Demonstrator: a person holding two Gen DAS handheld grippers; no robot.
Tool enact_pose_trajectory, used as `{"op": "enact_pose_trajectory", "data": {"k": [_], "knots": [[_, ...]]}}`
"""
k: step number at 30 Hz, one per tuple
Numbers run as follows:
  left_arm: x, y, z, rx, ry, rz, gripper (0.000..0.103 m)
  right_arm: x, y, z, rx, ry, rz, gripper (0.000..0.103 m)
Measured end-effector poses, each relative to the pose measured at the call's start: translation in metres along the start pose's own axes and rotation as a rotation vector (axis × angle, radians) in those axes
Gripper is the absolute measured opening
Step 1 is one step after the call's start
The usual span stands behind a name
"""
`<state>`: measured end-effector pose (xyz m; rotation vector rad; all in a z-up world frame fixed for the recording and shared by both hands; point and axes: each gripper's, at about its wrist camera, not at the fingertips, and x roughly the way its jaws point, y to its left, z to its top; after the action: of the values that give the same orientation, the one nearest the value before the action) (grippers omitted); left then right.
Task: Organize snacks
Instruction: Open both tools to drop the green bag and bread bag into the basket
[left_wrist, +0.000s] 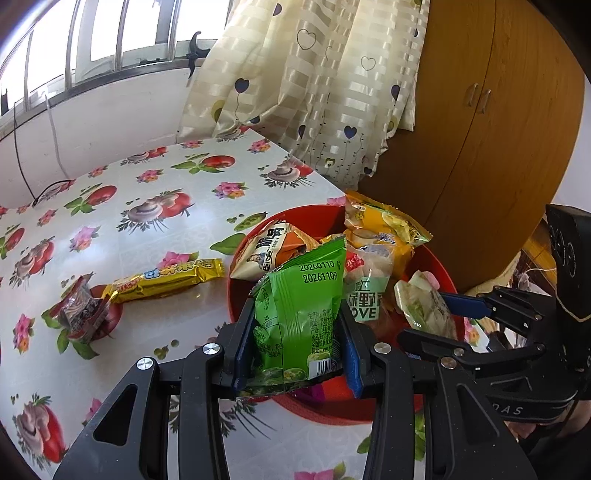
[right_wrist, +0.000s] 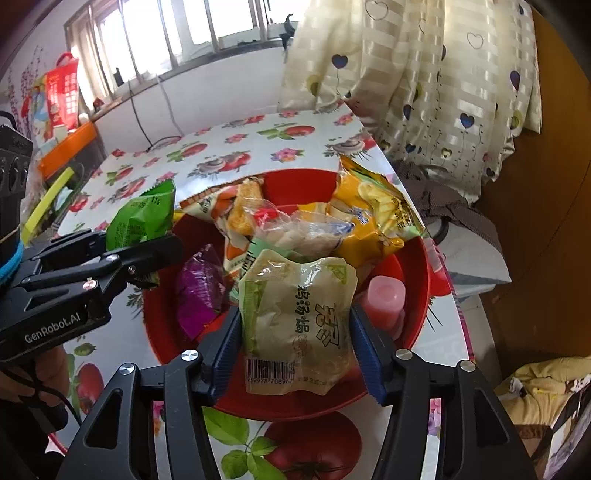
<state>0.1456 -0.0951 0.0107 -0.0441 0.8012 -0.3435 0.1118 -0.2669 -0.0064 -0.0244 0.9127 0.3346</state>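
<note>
I have the left gripper (left_wrist: 295, 350) clamped on the green packet (left_wrist: 295, 314), upright between both blue pads, above the near rim of the red bowl (left_wrist: 236, 295). My right gripper (right_wrist: 295, 347) stands over the bowl's near side with the pale pouch (right_wrist: 295, 321) between its fingers. Its jaws are apart; the left pad lies against the pouch's edge, and I cannot tell whether the right pad touches. The bowl sits at the tabletop's (left_wrist: 147, 221) right edge and holds more packets, including 1 yellow packet (right_wrist: 373, 218) at its far rim and 1 purple packet (right_wrist: 199, 295). Outside the bowl, 1 gold bar (left_wrist: 166, 278) and 1 red wrapper (left_wrist: 79, 314) lie on the tabletop to its left.
</note>
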Motion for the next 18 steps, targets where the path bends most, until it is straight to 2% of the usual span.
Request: {"op": "enact_pose_trajectory", "data": {"k": [14, 18], "knots": [[0.026, 0.008, 0.008, -0.026, 0.015, -0.064, 0.042, -0.007, 0.001, 0.006, -0.023, -0.025, 0.002, 0.057], [0.029, 0.01, 0.009, -0.029, 0.012, -0.084, 0.047, -0.007, 0.001, 0.007, -0.022, -0.027, 0.003, 0.057]]}}
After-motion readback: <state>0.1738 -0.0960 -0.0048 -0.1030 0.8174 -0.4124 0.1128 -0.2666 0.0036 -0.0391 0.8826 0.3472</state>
